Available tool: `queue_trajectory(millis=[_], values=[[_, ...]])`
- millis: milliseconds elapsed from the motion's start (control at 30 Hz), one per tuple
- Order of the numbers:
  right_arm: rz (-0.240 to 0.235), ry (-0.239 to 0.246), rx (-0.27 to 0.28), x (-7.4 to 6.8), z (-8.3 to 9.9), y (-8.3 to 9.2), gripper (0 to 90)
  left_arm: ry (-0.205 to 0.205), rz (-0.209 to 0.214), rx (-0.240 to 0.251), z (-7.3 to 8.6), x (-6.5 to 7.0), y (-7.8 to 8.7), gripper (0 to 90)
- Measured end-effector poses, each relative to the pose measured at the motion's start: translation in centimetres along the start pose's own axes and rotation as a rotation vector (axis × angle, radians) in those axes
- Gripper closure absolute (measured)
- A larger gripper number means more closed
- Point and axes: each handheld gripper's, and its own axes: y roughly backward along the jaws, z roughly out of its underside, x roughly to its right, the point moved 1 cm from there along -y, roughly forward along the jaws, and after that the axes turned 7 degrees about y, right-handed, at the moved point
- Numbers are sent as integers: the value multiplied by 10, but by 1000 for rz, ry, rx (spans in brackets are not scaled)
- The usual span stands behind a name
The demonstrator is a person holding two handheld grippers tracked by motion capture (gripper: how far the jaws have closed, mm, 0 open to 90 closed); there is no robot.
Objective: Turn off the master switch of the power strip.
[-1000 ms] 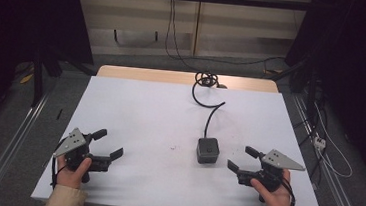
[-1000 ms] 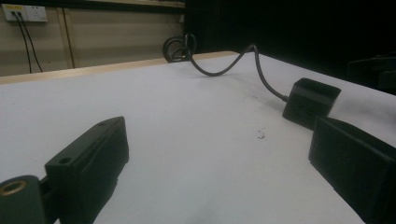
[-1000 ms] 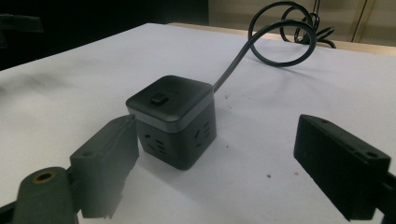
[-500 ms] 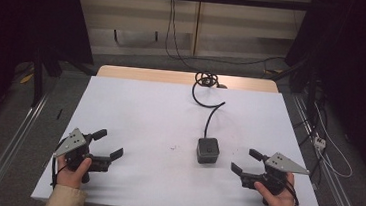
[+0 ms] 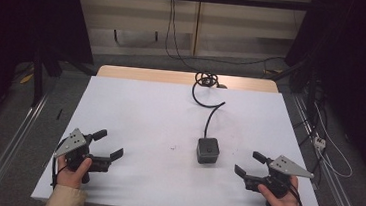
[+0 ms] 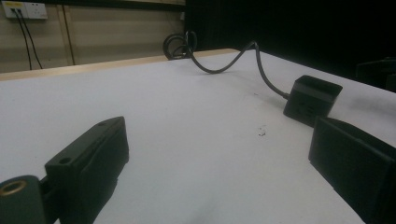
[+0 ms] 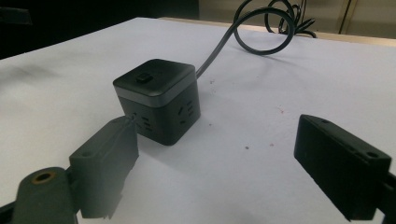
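**Cube power strip waiting between two wide-open tools**

White desk (image 5: 160, 111) spread across the high view, bare but for a few specks. Near its middle, slightly toward the right side: a black cube power strip (image 5: 208, 150) with a switch on top and sockets in its side faces, standing flat. Black cord (image 5: 211, 103) running from the cube toward the far edge of the desk, looping into a coil there.

Left tool (image 5: 107, 145) low at the near left corner, held in the left hand (image 5: 72, 168), jaws wide apart and empty, aimed across the desk toward the cube, well apart from it. Right tool (image 5: 250, 164) at the near right, gripped by the right hand (image 5: 281, 194), jaws likewise spread wide with nothing between them, pointing at the cube from just beside it. Both forearms entering from the near edge, wrists low, tools lying close to level over the surface.

Likely risks from here: cube sliding or tipping if one jaw meets a side face before the other, given smooth plastic on a smooth desk; stiff cord dragging or twisting the cube during a lift; a jaw pressing the top switch or catching in a socket if the approach comes too high or off-centre.
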Motion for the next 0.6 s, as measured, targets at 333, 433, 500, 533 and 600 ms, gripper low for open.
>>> queue_trajectory(millis=[333, 433, 500, 533, 600], values=[[-2, -1, -6, -1, 3, 0, 132, -2, -2, -3, 1, 0, 0, 49], [2, -3, -11, -1, 4, 0, 128, 1, -1, -2, 1, 0, -1, 48], [4, -5, -11, 0, 4, 0, 126, 0, 0, -1, 0, 0, -1, 49], [6, -5, -11, 0, 4, 0, 125, 0, 0, -1, 0, 0, -1, 49], [9, -1, -14, 0, 3, -1, 122, 1, 0, 0, 0, 0, -1, 49]])
